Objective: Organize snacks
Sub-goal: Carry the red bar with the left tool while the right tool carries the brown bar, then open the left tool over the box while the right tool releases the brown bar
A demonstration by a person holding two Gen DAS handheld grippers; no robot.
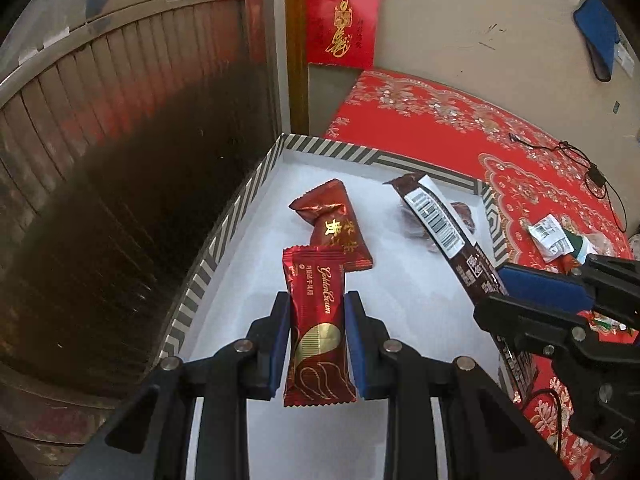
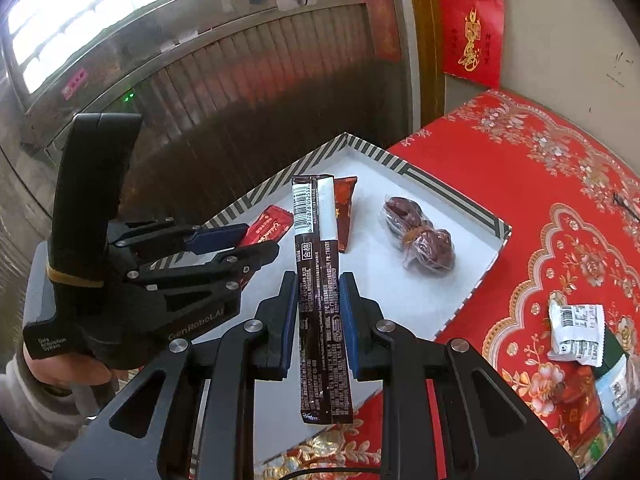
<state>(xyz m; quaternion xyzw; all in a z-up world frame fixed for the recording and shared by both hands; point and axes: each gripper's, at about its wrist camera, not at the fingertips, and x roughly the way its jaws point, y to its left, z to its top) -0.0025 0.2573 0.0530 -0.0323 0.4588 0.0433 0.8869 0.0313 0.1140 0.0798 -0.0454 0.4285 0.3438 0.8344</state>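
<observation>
A shallow white box (image 1: 224, 236) with a striped rim sits on a red patterned cloth. My left gripper (image 1: 317, 304) is shut on a red Golden Crown bar (image 1: 316, 320) and holds it over the box. My right gripper (image 2: 319, 286) is shut on a long dark brown bar (image 2: 320, 300) with a barcode, also over the box (image 2: 452, 200). In the box lie a red gold-lettered packet (image 1: 332, 224) and wrapped dark red dates (image 2: 416, 236). The left gripper (image 2: 244, 242) shows in the right wrist view; the right gripper (image 1: 504, 284) shows in the left wrist view.
More snack packets lie on the red cloth (image 2: 520, 184) to the right of the box, among them a white barcoded pack (image 2: 576, 328). A black cable (image 1: 576, 160) lies on the cloth. A wooden slatted wall (image 1: 120, 120) stands left of the box.
</observation>
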